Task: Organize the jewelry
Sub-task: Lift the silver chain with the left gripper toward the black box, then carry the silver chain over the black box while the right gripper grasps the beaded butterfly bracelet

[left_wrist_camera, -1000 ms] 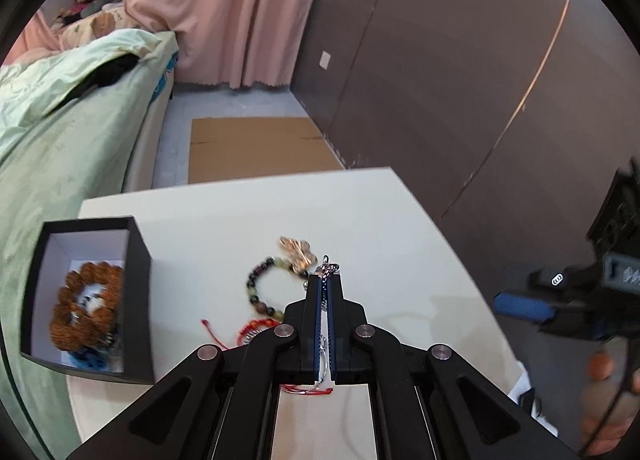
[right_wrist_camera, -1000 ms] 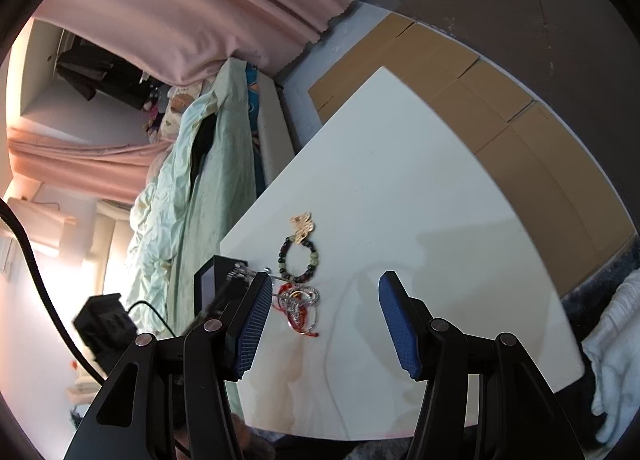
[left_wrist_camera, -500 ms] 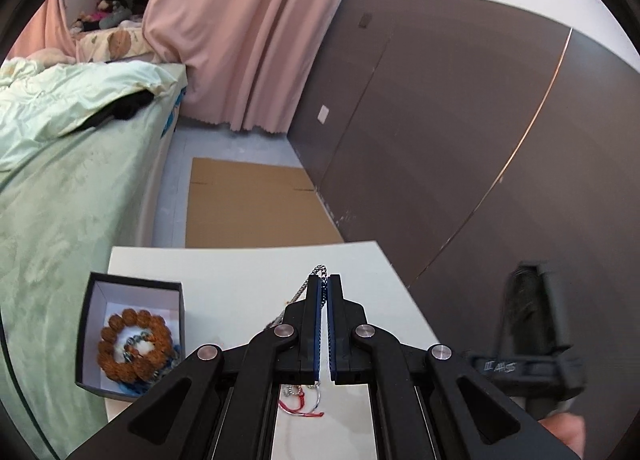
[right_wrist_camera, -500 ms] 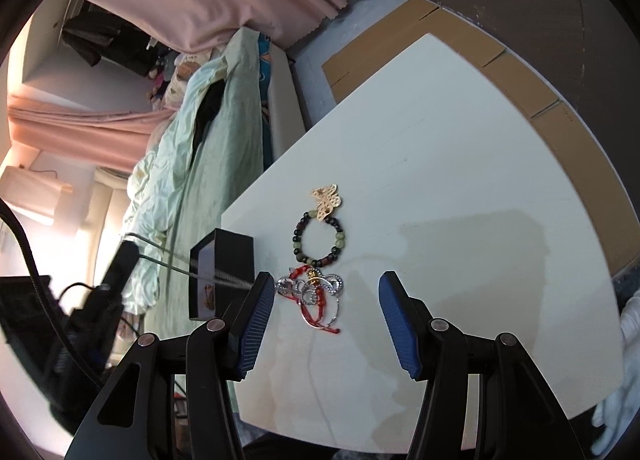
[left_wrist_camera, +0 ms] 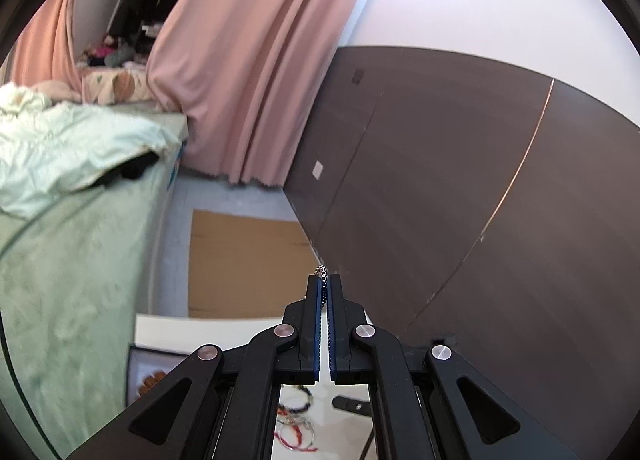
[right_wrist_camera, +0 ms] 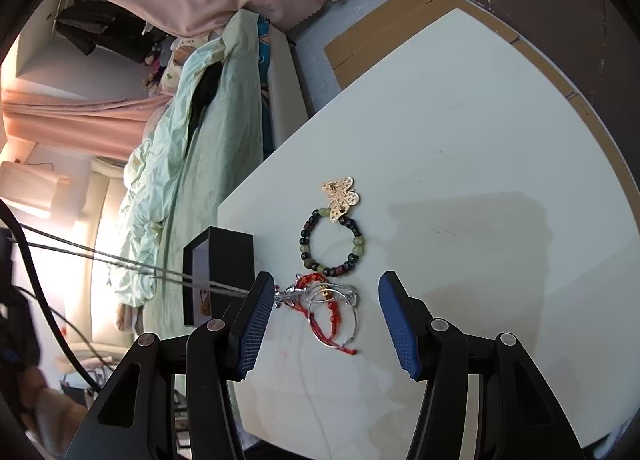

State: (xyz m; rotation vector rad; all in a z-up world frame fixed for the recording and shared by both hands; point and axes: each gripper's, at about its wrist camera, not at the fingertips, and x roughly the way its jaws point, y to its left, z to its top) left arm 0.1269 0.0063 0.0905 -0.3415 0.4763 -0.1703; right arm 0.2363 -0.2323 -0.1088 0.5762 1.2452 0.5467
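My left gripper is shut on a thin silver chain, whose end pokes out at the fingertips, high above the white table. In the right wrist view the chain runs taut from the left edge down to a tangle of red cord bracelets and silver hoops. My right gripper hangs open just above that tangle, its pads clear of it. Beyond lie a dark and green bead bracelet and a gold butterfly clip.
A black box stands at the table's left edge; the left wrist view shows brown beads inside it. A bed with green bedding, pink curtains, a dark wall and cardboard on the floor surround the table.
My left gripper has risen well above the table with the chain, drawing it taut out of the tangle. My right gripper has moved in closer over the tangle, still open.
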